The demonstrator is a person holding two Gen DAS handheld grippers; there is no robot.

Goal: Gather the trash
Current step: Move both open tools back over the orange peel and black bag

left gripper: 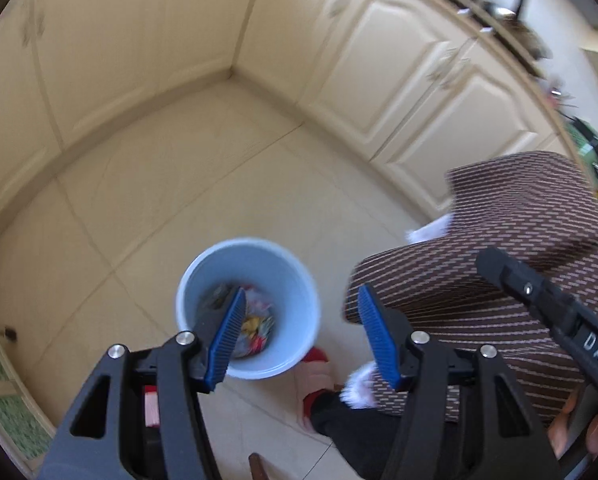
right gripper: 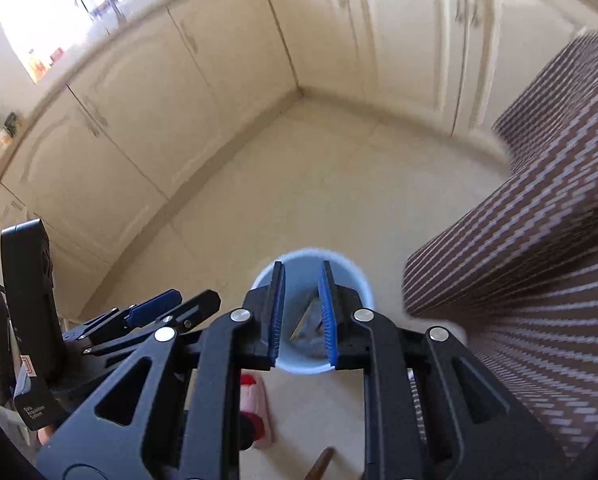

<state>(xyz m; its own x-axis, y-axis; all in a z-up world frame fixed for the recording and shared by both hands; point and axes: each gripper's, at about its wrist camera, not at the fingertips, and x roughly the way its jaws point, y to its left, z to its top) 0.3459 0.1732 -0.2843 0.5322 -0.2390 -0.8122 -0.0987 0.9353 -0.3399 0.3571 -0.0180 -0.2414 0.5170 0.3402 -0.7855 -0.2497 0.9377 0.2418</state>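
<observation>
A light blue bin [left gripper: 291, 280] stands on the tiled floor, seen from above. Crumpled coloured trash [left gripper: 259, 322] lies at its bottom. My left gripper [left gripper: 302, 292] hangs above it, open wide with nothing between its blue pads; its left finger overlaps the bin's mouth. In the right wrist view the same bin [right gripper: 361, 280] sits right under my right gripper [right gripper: 302, 268]. Its jaws stand a narrow gap apart with nothing between them, and grey trash [right gripper: 311, 328] shows through the gap. The left gripper [right gripper: 197, 295] appears low at the left in that view.
Cream cabinet doors [left gripper: 399, 80] meet in a corner behind the bin. A person's leg in brown striped cloth [left gripper: 499, 260] and a pink and red slipper [left gripper: 315, 376] stand close to the bin's right. A green mat [left gripper: 3, 400] lies at the left.
</observation>
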